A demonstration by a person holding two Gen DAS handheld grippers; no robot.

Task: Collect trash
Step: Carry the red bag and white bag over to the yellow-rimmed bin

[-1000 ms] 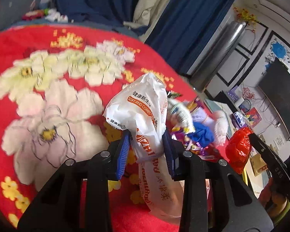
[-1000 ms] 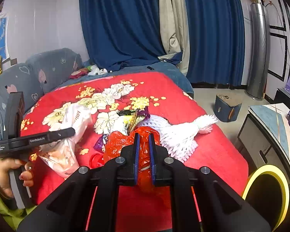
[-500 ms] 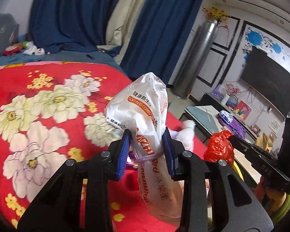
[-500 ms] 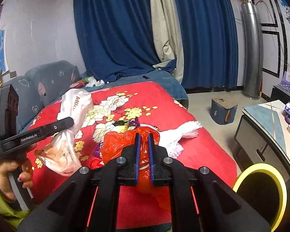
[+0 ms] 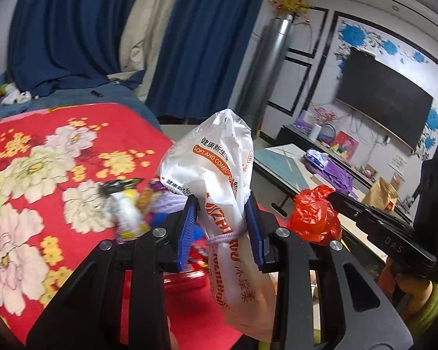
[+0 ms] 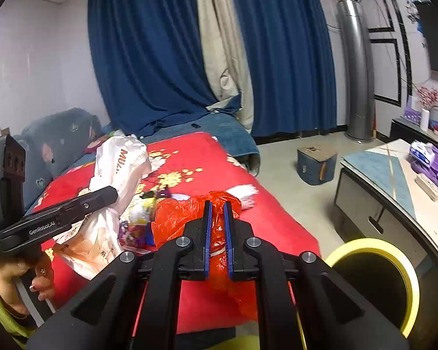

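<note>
White plastic bag point(image 5: 219, 192) pinched at its tied neck between the left gripper point(image 5: 221, 229) fingers, red plastic bag point(image 6: 189, 218) clamped by the right gripper point(image 6: 217, 234), both held above the red floral blanket point(image 5: 43, 157), blurred wrappers point(image 5: 125, 204) beyond, yellow-rimmed bin point(image 6: 373, 280) near right.

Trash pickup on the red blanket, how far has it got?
Partway. The left gripper holds the white plastic bag and the right gripper holds the red plastic bag, both lifted. Neither is in the yellow-rimmed bin yet. Loose wrappers lie on the blanket.
</note>
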